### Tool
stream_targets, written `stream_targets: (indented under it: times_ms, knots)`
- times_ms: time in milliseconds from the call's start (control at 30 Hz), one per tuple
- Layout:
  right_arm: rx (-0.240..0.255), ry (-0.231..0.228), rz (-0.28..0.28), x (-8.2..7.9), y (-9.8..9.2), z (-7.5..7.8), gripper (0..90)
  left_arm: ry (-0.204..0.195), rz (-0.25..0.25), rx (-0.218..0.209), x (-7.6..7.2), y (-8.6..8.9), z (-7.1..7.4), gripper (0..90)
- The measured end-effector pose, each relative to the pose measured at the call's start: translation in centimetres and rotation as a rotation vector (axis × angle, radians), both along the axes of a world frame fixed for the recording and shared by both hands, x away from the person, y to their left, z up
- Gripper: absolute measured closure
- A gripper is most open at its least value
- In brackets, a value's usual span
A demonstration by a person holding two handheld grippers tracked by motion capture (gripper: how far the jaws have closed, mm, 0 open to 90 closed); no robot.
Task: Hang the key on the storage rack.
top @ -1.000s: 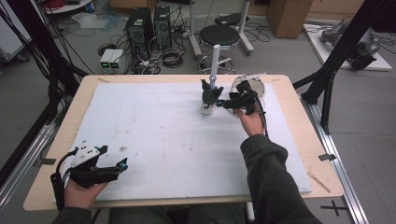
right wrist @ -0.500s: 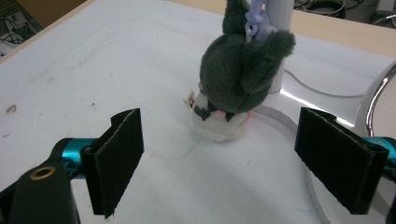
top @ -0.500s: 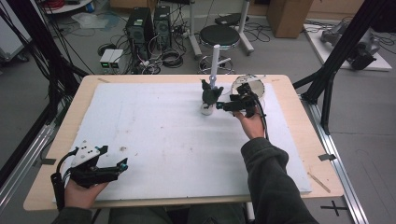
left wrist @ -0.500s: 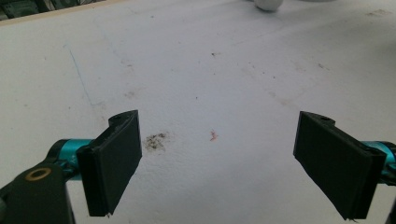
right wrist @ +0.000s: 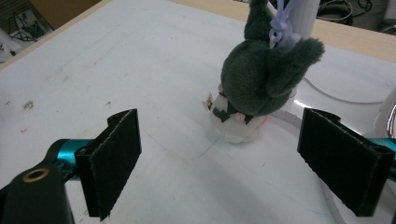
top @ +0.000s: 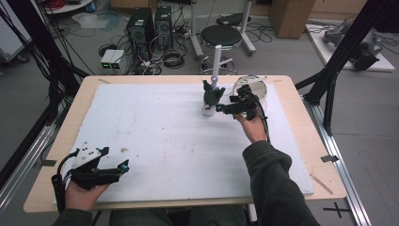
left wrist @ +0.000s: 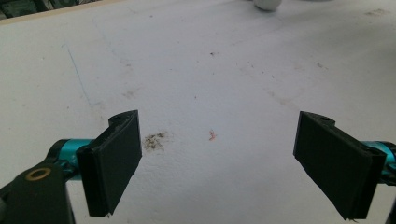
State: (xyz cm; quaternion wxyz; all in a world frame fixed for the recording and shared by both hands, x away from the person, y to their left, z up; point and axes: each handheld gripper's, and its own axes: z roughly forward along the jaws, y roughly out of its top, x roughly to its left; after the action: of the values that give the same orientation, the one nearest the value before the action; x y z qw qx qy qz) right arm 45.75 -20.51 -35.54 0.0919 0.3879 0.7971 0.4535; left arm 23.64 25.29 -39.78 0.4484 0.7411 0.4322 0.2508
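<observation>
A dark grey plush toy (top: 211,95) with a white underside stands at the far middle of the white board (top: 155,141). A lilac loop on it (right wrist: 280,23) reaches up by a white post (top: 216,63). In the right gripper view the toy (right wrist: 261,79) sits just beyond the jaws. My right gripper (top: 225,109) (right wrist: 233,163) is open; its jaws have just been opening, and the pads touch nothing. My left gripper (top: 123,167) (left wrist: 219,158) rests open over bare board at the near left.
A round clear disc (top: 251,87) lies behind the right hand, near the far right of the board. The wooden table edge (top: 301,141) frames the board. Beyond the table are a stool (top: 221,35), computer cases and cables on the floor.
The right gripper stays by the plush toy with hardly any shift. The left hand and its gripper have kept still.
</observation>
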Motion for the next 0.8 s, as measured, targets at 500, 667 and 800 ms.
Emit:
stream_targets:
  times_ms: [500,667,800]
  knots:
    - [0.008,0.002,0.006,-0.9,-0.5,-0.7,12.4,0.001,0.001,0.002,0.0,0.0,0.0,15.6]
    - [0.012,-0.002,0.010,-1.3,-0.6,-0.6,12.2,0.003,0.004,0.000,0.0,0.0,0.0,15.6]
    - [0.013,-0.009,0.012,-1.7,-0.7,-0.7,12.2,0.005,0.004,0.000,0.0,0.0,0.0,15.6]
